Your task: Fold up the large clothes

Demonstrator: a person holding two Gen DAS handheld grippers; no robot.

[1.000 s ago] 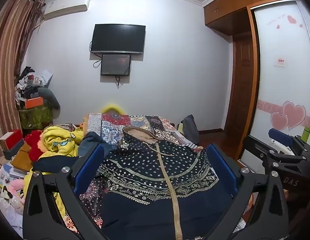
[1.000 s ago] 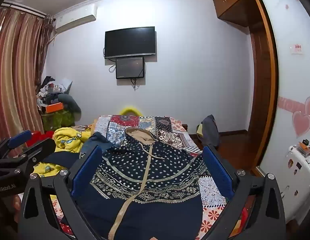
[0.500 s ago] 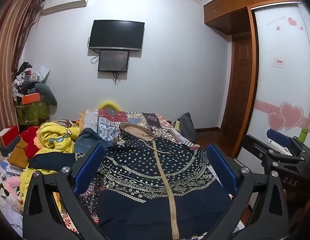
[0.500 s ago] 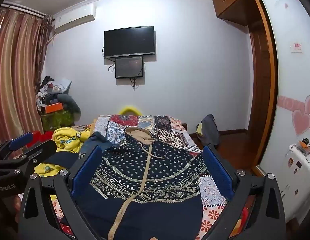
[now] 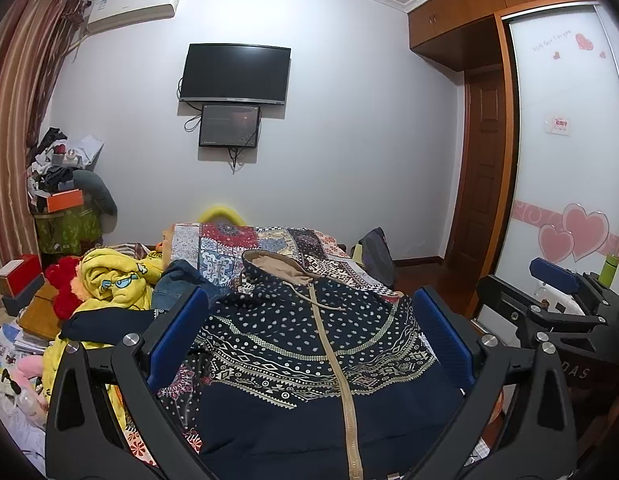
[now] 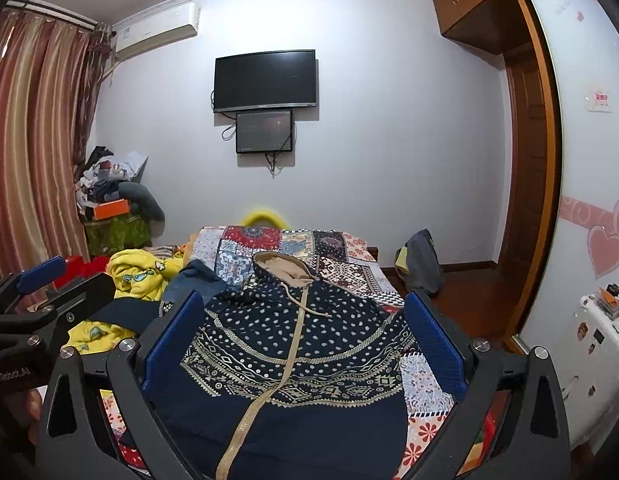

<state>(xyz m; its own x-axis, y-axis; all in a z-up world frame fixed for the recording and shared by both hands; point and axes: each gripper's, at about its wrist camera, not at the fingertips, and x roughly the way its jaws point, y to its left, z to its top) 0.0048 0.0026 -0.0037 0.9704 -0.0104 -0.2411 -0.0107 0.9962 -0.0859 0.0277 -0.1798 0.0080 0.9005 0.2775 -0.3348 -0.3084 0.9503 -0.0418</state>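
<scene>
While both of my grippers hang above the near end of the bed, a navy hooded jacket (image 5: 309,344) with white dots, patterned bands and a tan zip lies spread front-up on the patchwork quilt (image 5: 269,240), its tan-lined hood pointing toward the far wall. My left gripper (image 5: 309,336) has its blue-padded fingers (image 5: 177,332) spread wide with nothing between them, the jacket's chest showing through the gap below. My right gripper (image 6: 299,338) is likewise spread wide and empty, framing the same garment from slightly further right; its blue pad (image 6: 433,344) sits over the quilt's edge. Each tool shows at the margin of the other's view, the two held side by side. A yellow cartoon-print blanket (image 5: 109,280) is heaped to the left of the jacket. A dark television (image 5: 235,73) with a smaller screen (image 5: 229,126) under it hangs on the white wall
</scene>
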